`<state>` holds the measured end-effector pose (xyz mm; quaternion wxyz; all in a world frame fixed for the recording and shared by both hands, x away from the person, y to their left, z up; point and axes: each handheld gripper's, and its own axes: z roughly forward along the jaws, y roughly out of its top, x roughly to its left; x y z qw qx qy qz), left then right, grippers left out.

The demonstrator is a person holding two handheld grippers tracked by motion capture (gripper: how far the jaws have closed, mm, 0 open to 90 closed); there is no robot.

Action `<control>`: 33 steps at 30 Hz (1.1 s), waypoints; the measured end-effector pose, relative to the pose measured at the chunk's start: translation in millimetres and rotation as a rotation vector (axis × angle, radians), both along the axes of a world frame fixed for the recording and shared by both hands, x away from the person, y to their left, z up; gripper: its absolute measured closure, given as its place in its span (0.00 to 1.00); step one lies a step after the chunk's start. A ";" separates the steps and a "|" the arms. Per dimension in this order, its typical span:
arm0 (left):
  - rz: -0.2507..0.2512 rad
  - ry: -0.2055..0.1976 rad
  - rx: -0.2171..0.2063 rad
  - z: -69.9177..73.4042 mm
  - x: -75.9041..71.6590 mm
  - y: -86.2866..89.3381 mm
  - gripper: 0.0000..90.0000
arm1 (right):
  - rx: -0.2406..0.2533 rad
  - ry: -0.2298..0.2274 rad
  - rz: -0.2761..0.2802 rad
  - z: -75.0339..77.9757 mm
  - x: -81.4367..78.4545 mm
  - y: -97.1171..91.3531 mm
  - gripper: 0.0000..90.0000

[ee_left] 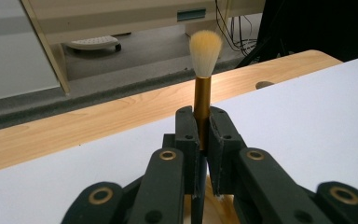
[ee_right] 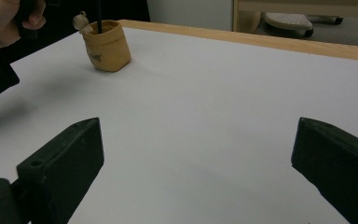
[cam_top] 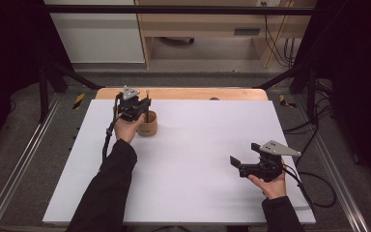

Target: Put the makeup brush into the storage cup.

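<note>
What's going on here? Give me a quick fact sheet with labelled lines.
Setting: white table with a wooden edge at the far side
Left gripper: jaws shut on brush, held upright, bristles up
Brush handle: lower end goes down into the tan holder
Holder: stands upright at the far left of the table
Right gripper: jaws wide open, nothing between them, apart from the holder
Likely action: putting the brush into the holder, or taking it out

The white counter (cam_top: 188, 159) is evenly lit from above and is the brightest area in the high view, while both sides of that view sink into near black. Shadows are soft and faint, with no hard glare. The high view is somewhat grainy. In the left gripper view the brush (ee_left: 204, 74) is sharp against a softer background. The right gripper view shows its near fingers (ee_right: 60, 168) slightly blurred.
</note>
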<state>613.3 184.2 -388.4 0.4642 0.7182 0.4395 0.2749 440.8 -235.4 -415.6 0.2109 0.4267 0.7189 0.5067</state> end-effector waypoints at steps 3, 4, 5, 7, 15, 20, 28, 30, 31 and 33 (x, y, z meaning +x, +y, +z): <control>0.001 0.006 0.002 -2.7 0.7 -0.8 0.93 | -0.001 0.001 0.001 0.0 -0.1 0.0 0.03; 0.002 0.011 -0.001 -3.5 1.0 -0.8 0.93 | -0.001 0.000 0.000 0.1 -0.1 -0.1 0.03; -0.002 0.015 0.004 -4.4 1.2 -1.0 0.93 | 0.000 -0.001 -0.001 0.1 -0.1 -0.1 0.03; -0.005 0.020 0.010 -6.0 1.0 -2.4 0.93 | 0.000 -0.001 0.000 0.2 -0.1 -0.2 0.03; -0.004 0.042 0.014 -10.6 0.5 -3.3 0.92 | 0.002 0.000 -0.001 0.1 0.0 0.0 0.03; -0.007 0.043 0.000 -7.1 -1.7 -1.3 0.84 | 0.002 0.001 -0.004 0.3 -0.1 -0.1 0.03; -0.009 0.002 -0.053 6.2 -15.4 5.2 0.64 | 0.005 -0.005 -0.007 1.7 -0.7 -1.4 0.03; -0.018 -0.005 -0.069 9.8 -20.2 7.6 0.60 | 0.006 -0.007 -0.010 2.2 -1.0 -1.6 0.03; -0.020 -0.012 -0.073 11.3 -23.0 8.6 0.57 | 0.006 -0.007 -0.012 2.7 -1.1 -1.9 0.03; -0.032 -0.018 -0.093 14.1 -28.2 11.2 0.53 | 0.006 -0.012 -0.013 3.1 -1.2 -2.7 0.03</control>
